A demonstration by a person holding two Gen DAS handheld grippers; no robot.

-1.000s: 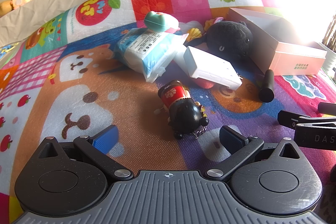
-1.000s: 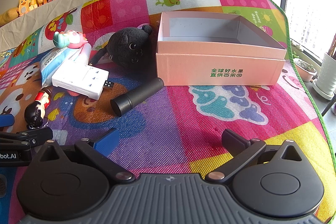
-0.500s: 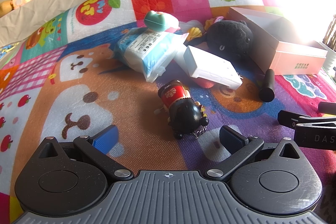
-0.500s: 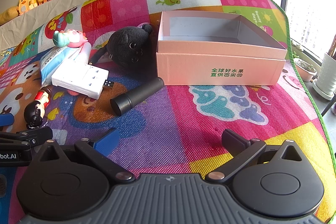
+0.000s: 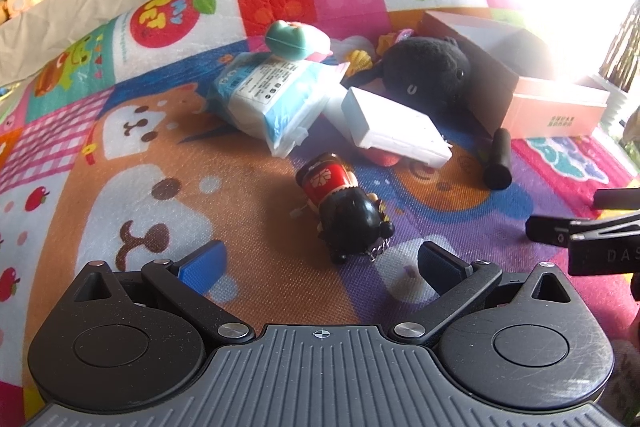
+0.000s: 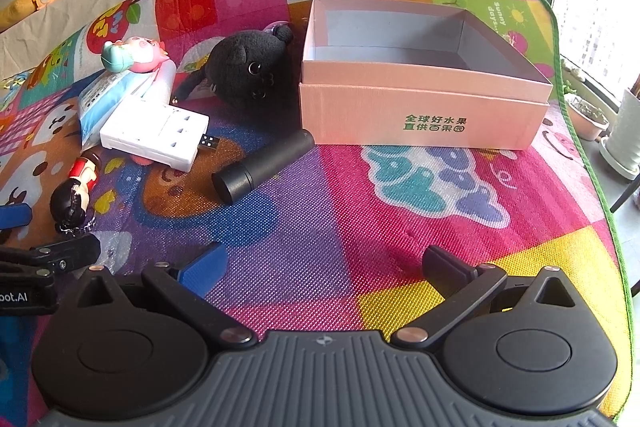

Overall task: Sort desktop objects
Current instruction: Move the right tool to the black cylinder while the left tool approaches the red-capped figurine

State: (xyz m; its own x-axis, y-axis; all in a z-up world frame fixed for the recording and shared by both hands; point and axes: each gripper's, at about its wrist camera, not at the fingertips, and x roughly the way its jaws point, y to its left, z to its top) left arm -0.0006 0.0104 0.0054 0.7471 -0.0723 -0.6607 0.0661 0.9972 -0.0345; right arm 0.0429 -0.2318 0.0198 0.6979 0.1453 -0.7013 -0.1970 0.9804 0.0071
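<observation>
A doll in a red dress lies on its side on the play mat, head toward the left tool, whose fingers stand wide apart and empty just short of it. Beyond lie a white charger, a tissue pack, a black plush and a black cylinder. The pink box stands open behind the cylinder, nothing visible inside. The right tool hovers over bare mat, fingers spread, holding nothing.
</observation>
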